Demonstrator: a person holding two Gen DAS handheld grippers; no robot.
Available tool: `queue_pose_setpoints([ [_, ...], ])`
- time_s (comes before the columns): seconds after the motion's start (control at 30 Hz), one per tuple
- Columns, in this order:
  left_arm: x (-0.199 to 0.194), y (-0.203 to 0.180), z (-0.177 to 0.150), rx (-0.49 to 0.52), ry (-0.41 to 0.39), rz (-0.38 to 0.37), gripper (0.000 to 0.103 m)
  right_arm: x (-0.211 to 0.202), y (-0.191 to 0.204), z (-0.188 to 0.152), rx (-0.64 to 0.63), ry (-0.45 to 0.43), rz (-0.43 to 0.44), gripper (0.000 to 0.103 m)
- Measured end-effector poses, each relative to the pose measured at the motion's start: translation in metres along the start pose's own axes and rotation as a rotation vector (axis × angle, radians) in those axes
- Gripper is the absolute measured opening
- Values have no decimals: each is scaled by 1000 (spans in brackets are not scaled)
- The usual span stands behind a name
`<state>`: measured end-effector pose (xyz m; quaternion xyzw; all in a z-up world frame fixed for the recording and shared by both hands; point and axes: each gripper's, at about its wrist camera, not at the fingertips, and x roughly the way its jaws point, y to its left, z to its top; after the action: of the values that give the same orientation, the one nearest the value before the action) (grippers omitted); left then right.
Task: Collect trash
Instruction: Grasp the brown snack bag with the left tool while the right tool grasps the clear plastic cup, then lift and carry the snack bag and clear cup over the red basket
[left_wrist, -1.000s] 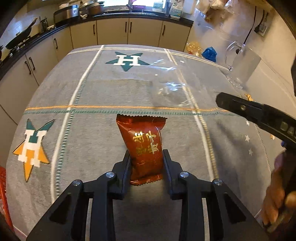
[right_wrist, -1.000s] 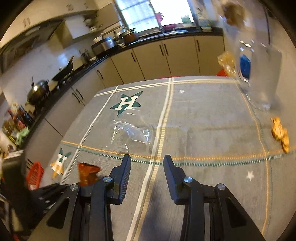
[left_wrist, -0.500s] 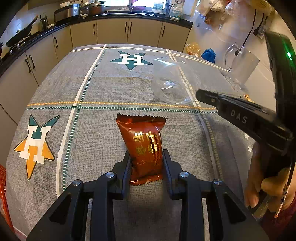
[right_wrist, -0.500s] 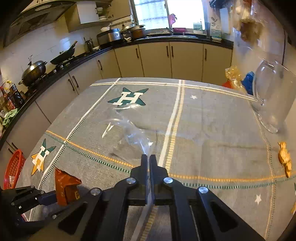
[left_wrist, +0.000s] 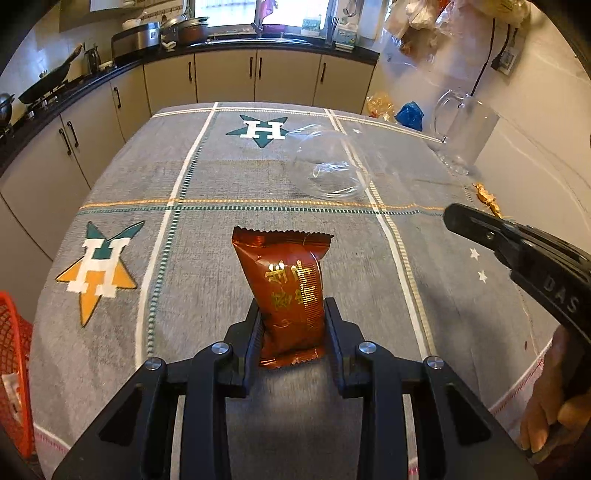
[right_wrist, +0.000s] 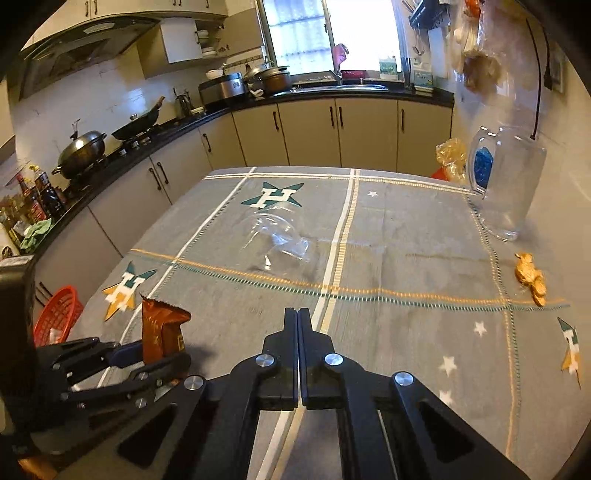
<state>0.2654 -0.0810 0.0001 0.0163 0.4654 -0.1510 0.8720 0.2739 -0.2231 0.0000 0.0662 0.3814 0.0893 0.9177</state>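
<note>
A red-brown snack packet with gold lettering stands upright between the fingers of my left gripper, which is shut on its lower half above the grey tablecloth. From the right wrist, that packet and left gripper show at the lower left. My right gripper is shut, its pads meeting with nothing visible between them. Crumpled clear plastic lies on the cloth well ahead of its tips. From the left wrist the plastic sits left of the right gripper.
A gold wrapper lies near the table's right edge beside a clear glass jug. Yellow and blue bags sit at the far right corner. A red basket stands off the table's left side. A hand holds the right gripper.
The right gripper's jaws went from open to shut near the clear plastic, then drew back from it. The left gripper kept the packet and shifted slightly back.
</note>
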Motion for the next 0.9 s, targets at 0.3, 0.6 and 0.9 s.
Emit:
queue_pose_setpoints([
  [0.3,-14,20,-8,-24,-17,1,30,6,6,13,-86,-67,-23,44],
  [0.6,-1,32,-3,-49,8,-26,30,82,6,41,-141,11,-46,39],
  [0.9,1,40,-1,-59,4,-27,30,99,-2,42,-93,44,-77,9],
])
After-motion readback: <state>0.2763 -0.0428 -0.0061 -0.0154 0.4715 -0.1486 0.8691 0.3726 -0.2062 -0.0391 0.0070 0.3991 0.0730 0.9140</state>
